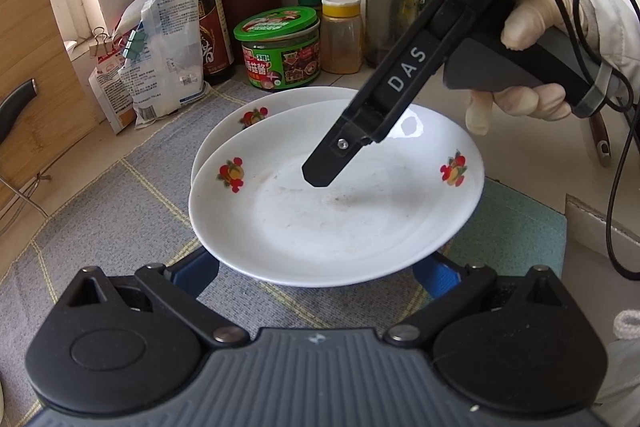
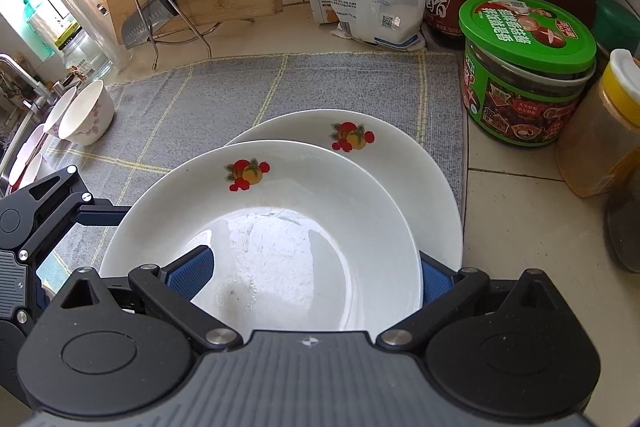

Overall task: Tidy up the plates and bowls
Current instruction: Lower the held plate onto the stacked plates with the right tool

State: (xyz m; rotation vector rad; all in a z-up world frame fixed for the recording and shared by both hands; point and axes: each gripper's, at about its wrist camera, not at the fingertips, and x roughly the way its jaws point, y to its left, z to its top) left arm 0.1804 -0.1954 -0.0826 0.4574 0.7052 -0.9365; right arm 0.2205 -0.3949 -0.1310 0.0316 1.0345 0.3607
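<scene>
While your right camera alone shows bowls (image 2: 86, 115) left of the top plate (image 2: 264, 227), both grippers gape wide, gripping nothing. That plate lies between your left gripper's (image 1: 316, 273) fingers and under your right gripper (image 2: 314, 275).

I see white plates (image 2: 280, 227) with red-and-orange fruit prints, a grey yellow-lined mat (image 2: 240, 95), and a green-lidded jar (image 2: 524, 67).

Upper plate (image 2: 280, 195) overlaps lower plate (image 2: 400, 155) on grey mat (image 2: 240, 95); right gripper (image 2: 316, 279) fingers (image 2: 192, 273) spread.
</scene>
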